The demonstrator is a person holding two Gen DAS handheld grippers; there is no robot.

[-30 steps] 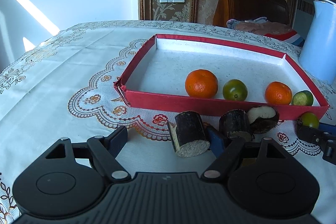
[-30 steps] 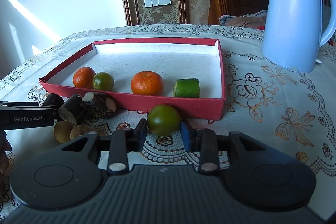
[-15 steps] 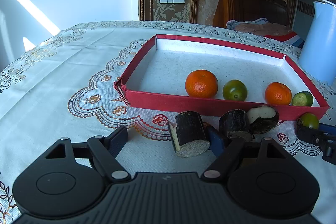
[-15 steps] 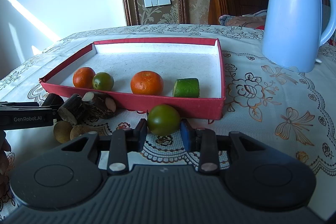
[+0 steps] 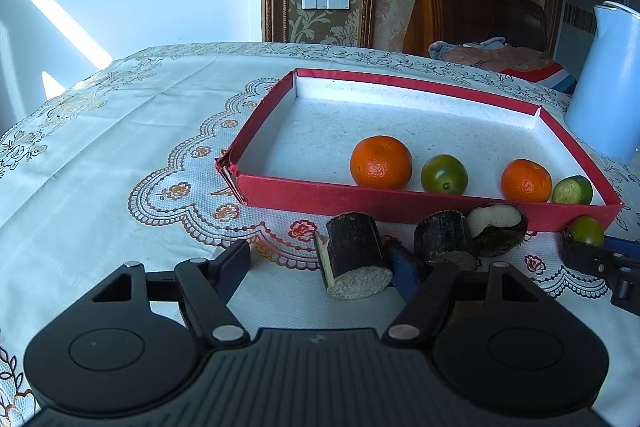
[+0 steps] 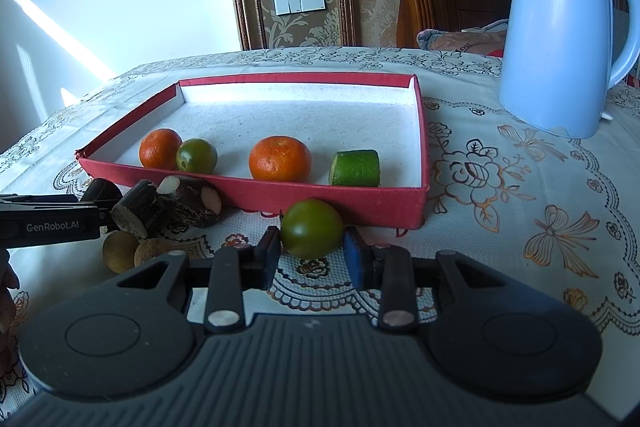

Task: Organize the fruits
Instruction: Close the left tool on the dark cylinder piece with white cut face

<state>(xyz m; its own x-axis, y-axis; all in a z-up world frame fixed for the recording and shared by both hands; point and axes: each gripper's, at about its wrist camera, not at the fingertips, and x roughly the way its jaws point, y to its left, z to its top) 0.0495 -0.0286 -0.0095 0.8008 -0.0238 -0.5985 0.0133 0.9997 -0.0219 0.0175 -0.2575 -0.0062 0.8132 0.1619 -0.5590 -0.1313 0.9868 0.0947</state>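
Observation:
A red-rimmed tray holds two oranges, a green round fruit and a green cut piece. In front of it lie two dark cane pieces and a dark tuber with white flesh. My left gripper is closing around the nearer cane piece. Its blue pad is against the piece, while the other finger is still apart. My right gripper is shut on a green citrus resting on the cloth before the tray's right corner.
A pale blue kettle stands right of the tray. Two small brown round fruits lie near the left gripper. A patterned tablecloth covers the table. A wooden chair with clothes stands behind.
The left gripper's fingers have drawn slightly closer around the cane piece. The right gripper and the green citrus have not moved.

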